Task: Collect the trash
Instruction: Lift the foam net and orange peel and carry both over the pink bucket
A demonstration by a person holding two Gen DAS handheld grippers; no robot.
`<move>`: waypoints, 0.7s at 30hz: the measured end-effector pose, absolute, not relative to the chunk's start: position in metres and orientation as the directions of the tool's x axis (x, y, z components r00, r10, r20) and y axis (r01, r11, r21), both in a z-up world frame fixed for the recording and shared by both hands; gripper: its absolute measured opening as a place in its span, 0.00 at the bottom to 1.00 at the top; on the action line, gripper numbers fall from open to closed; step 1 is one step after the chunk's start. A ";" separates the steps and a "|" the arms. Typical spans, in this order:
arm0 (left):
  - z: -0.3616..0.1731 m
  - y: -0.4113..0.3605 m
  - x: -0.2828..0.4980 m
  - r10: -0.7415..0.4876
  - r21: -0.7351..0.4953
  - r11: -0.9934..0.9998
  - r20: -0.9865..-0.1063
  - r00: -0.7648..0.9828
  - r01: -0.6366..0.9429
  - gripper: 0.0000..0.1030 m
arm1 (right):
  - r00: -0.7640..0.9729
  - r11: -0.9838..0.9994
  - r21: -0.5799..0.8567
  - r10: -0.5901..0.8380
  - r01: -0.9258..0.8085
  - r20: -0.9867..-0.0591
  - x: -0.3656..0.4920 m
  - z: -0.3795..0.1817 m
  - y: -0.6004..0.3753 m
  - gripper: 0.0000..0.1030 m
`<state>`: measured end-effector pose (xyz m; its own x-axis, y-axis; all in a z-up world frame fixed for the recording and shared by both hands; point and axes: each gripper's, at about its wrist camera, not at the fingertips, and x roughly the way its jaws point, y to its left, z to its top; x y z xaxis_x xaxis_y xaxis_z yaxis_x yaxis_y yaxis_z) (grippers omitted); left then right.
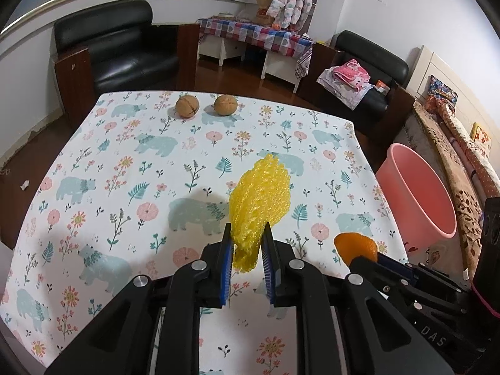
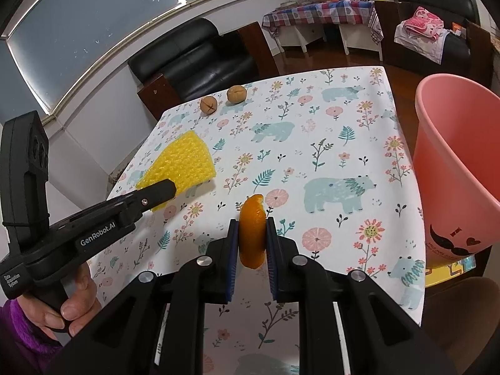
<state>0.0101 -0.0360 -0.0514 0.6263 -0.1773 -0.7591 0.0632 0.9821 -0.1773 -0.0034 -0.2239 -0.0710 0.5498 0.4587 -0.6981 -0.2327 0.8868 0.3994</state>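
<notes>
Trash is half gathered: left claw (image 1: 247,243) clamps the yellow mesh (image 1: 259,200) at frame centre, right claw (image 2: 252,237) pinches orange peel (image 2: 252,232) above the table (image 2: 328,156), yet neither has reached the pink bin (image 2: 453,156) at right, and two walnuts (image 1: 204,105) remain upper left.

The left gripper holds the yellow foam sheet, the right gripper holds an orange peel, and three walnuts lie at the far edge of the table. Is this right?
Not quite: only two walnuts lie there, as the left wrist view shows. The left gripper does hold the yellow foam sheet, the right gripper the orange peel.
</notes>
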 end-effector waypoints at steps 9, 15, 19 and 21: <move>-0.034 -0.061 0.019 -0.194 -0.149 0.981 -0.725 0.660 0.123 0.16 | 0.617 0.901 0.390 0.418 -0.189 -0.666 0.001 -0.058 -0.249 0.17; -0.021 -0.086 0.030 -0.225 -0.142 0.974 -0.701 0.676 0.177 0.16 | 0.682 0.914 0.384 0.363 -0.129 -0.635 0.003 -0.044 -0.278 0.17; -0.014 -0.104 0.040 -0.250 -0.142 0.967 -0.691 0.679 0.211 0.16 | 0.712 0.917 0.391 0.327 -0.080 -0.621 0.004 -0.040 -0.300 0.17; -0.011 -0.112 0.043 -0.259 -0.141 0.964 -0.687 0.678 0.226 0.16 | 0.724 0.917 0.394 0.312 -0.061 -0.615 0.004 -0.038 -0.310 0.17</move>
<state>0.0434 -0.1122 -0.0113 0.6784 -0.2594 -0.6873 0.2261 0.9639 -0.1407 0.0044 -0.3099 -0.0381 0.7243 0.3121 -0.6148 -0.0606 0.9171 0.3941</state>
